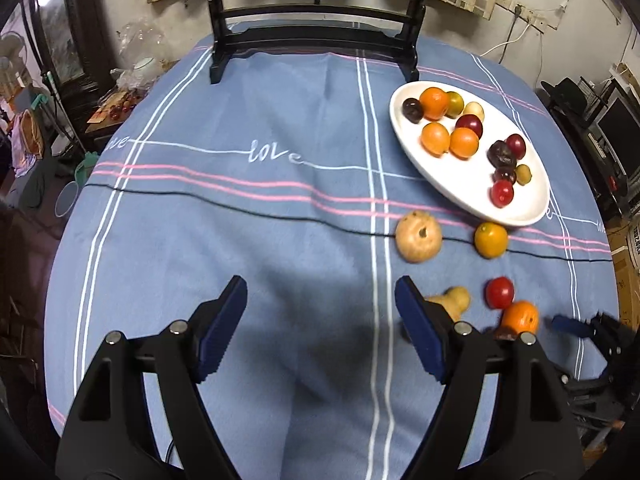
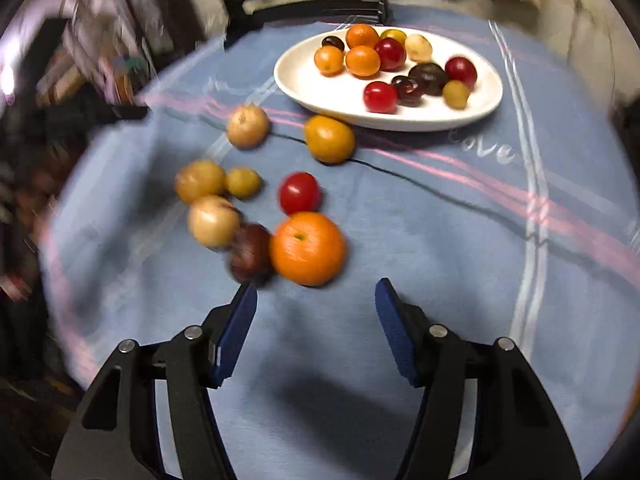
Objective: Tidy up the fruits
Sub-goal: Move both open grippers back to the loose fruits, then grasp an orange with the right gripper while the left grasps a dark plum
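Note:
A white oval plate at the back right holds several oranges, plums and small fruits. Loose fruit lies on the blue cloth in front of it: a large orange, a red fruit, a yellow-orange fruit, a tan round fruit, a dark plum and pale yellow fruits. My left gripper stands open over bare cloth, left of the loose fruit. My right gripper is open with nothing between its fingers, just in front of the large orange.
A black wooden stand with a round mirror rises at the table's far edge. The blue striped tablecloth covers the round table. Cluttered shelves and furniture surround it. The right gripper's blue finger shows at the left wrist view's right edge.

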A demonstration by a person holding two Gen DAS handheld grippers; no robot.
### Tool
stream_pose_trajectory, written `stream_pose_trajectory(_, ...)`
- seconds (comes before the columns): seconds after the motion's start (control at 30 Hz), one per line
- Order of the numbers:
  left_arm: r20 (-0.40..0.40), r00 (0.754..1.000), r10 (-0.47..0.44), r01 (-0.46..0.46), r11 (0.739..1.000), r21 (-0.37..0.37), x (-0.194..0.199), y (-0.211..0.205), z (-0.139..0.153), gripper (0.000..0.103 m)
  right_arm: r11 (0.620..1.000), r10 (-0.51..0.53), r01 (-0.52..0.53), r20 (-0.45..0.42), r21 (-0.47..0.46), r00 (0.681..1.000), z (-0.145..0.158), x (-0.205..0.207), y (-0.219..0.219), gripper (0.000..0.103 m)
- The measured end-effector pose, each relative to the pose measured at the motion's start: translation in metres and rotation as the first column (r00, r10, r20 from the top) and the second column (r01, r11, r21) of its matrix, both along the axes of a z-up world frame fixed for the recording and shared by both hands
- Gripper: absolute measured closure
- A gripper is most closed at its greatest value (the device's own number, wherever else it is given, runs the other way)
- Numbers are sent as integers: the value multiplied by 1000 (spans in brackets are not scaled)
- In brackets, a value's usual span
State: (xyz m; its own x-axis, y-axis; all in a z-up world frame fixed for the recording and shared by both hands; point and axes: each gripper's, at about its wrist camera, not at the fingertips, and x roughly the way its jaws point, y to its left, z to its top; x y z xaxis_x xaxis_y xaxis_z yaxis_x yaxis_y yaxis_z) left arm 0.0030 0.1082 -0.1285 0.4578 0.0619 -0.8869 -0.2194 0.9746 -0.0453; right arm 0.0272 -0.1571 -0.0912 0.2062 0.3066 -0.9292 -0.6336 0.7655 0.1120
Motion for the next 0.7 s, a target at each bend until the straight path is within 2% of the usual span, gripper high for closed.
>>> stream_pose_trajectory(0.07,4,1000,1,-1,1000,-4,-8,0,2,25,996,71,-69,36,-51,997,-5,-3,5,40)
stream_pose_trajectory(0.27,-8,1000,-9,9,1000,-4,-28,-5,4,25,975,214,-210,56,-69,975,-18,8,28,41)
stream_pose_trajectory(0.3,-10,1000,-12,12,1000,-3,-30,-7,4,25,970,235,-232,40,-68,971,-21,10,32,42)
stream_pose_trajectory(0.33,-11,1000,-18,18,1000,-4,-32,-10,4,25,966,250,-249,16,-71,968,-24,12,35,48)
stream_pose_trajectory(0.37,-14,999,-29,29,1000,-3,-34,-14,4,25,968,245,-245,-9,-64,970,-25,16,36,55)
stream_pose_trajectory(0.4,-15,999,-38,38,999,-6,-35,-17,4,25,970,239,-239,-19,-53,971,-23,18,36,58)
stream_pose_trajectory(0.53,-8,991,-131,131,991,-10,-34,-46,5,25,985,170,-167,-80,41,982,-10,24,16,59)
stream_pose_trajectory(0.63,5,966,-258,258,966,-4,-29,-81,5,24,993,80,-70,-106,96,991,-1,26,-9,59)
stream_pose_trajectory(0.7,6,932,-362,361,932,37,-25,-113,1,24,994,26,-13,-112,112,993,1,24,-24,59)
